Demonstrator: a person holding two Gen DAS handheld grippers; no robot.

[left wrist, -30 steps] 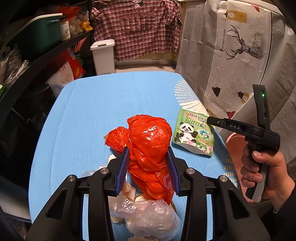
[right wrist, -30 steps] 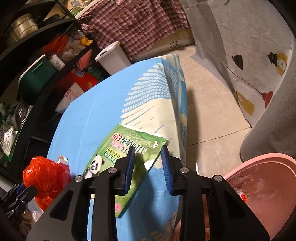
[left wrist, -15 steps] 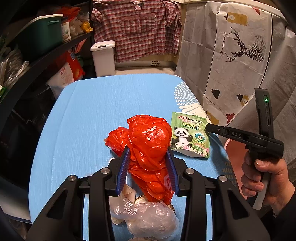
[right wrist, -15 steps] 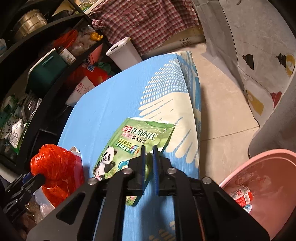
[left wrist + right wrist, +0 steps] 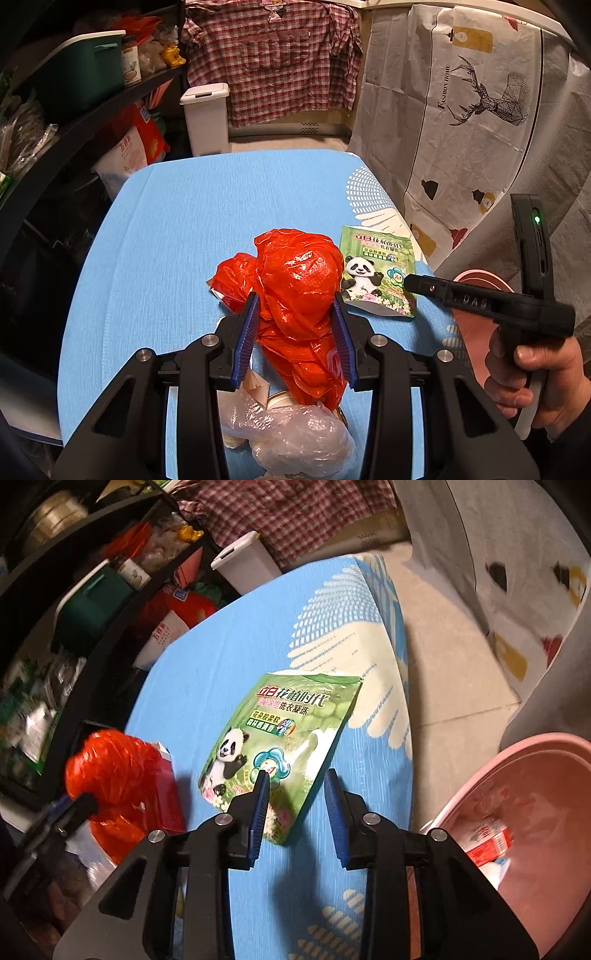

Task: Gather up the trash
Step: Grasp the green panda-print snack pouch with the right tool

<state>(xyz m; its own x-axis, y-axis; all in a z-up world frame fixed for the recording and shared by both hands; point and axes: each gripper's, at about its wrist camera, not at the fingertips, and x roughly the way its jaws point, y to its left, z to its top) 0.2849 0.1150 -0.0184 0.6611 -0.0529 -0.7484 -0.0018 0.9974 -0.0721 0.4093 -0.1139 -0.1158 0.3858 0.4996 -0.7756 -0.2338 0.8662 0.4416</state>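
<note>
Two pieces of trash mattered most on the counter point(image 5: 155, 236): a crumpled red plastic bag point(image 5: 301, 280) near its middle, toward the near edge, and a flat green panda pouch point(image 5: 280, 746) lying just beside it, close to the counter's right edge. The left hand-held gripper point(image 5: 295, 325) was clamped on the red bag, its blue pads pressing the crinkled plastic from both sides. The right hand-held gripper point(image 5: 295, 794) hovered at the pouch's near end, its jaws opening, with the pouch's lower right corner showing between them but neither pad pressing it. A clear plastic bag point(image 5: 295, 435) and bits of paper sat at the near edge under the left gripper. Below the right edge stood a pink basin point(image 5: 535, 812), already holding some wrappers. To my eye the step in hand was seizing the pouch. Being flat, it would probably slide, so one finger should get under the raised corner before closing, and the bite should be deep enough that the slick film cannot slip out on the way to the basin.
</note>
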